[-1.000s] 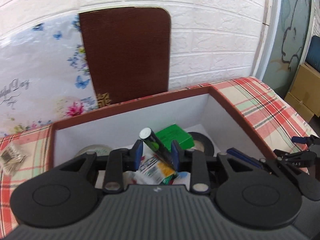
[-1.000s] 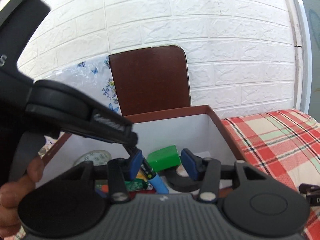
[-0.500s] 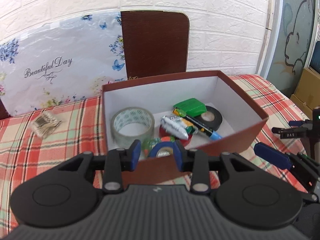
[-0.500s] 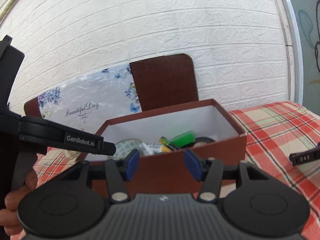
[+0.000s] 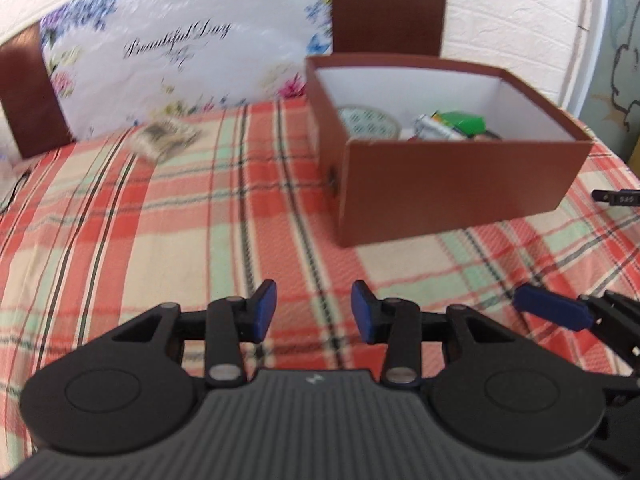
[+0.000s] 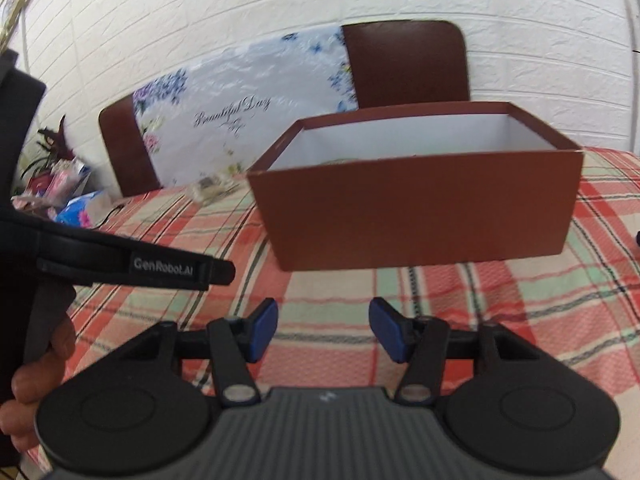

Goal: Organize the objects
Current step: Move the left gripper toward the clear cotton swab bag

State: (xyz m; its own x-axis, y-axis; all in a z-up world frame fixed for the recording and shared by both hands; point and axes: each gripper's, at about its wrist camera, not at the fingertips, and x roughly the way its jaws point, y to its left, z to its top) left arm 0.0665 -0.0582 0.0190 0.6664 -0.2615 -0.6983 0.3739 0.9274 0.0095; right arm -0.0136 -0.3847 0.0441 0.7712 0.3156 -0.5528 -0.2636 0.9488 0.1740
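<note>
A brown box (image 5: 460, 184) with a white inside stands on the plaid tablecloth (image 5: 200, 240). In it lie a clear tape roll (image 5: 366, 120), a green packet (image 5: 460, 122) and batteries (image 5: 434, 128). My left gripper (image 5: 314, 308) hovers over the cloth in front of the box's left corner. Its jaws are opening, with nothing between them. My right gripper (image 6: 324, 322) is open and empty before the box's (image 6: 420, 208) front wall. One of its blue pads (image 5: 552, 312) shows at the right of the left wrist view.
A small clear packet (image 5: 164, 140) lies on the cloth left of the box. Two brown chair backs (image 6: 404, 64) and a floral sheet (image 6: 240, 112) stand behind the table. Bags (image 6: 80, 208) sit at the far left. A hand (image 6: 36, 380) grips the left tool.
Both grippers have drawn back out of the box to the near side of the table. The battery that the left held and the pen at the right's jaws stay in the box.
</note>
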